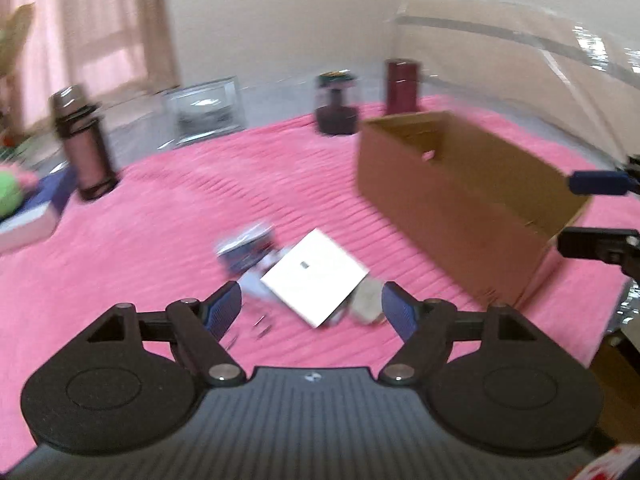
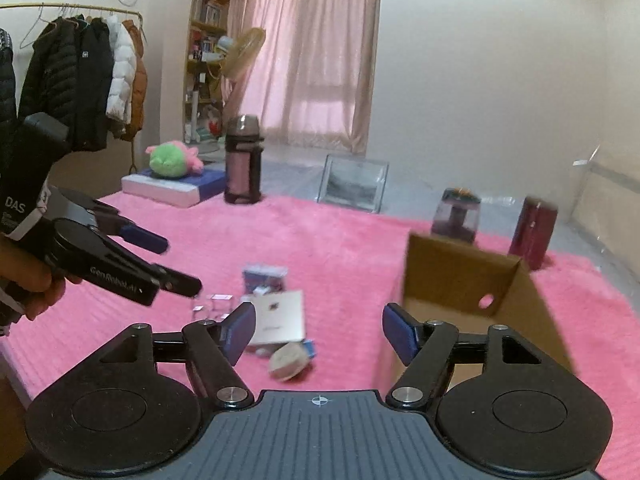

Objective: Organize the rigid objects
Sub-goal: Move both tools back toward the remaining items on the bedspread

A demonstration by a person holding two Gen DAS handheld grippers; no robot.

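Both claws spread, empty: left claw above white card, cardboard box rim rightward.

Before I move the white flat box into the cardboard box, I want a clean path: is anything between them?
Nothing visible stands between them. The white flat box lies on the pink rug, with only bare rug across to the cardboard box. The box's near wall rises above the rug, so the item must be lifted over it.
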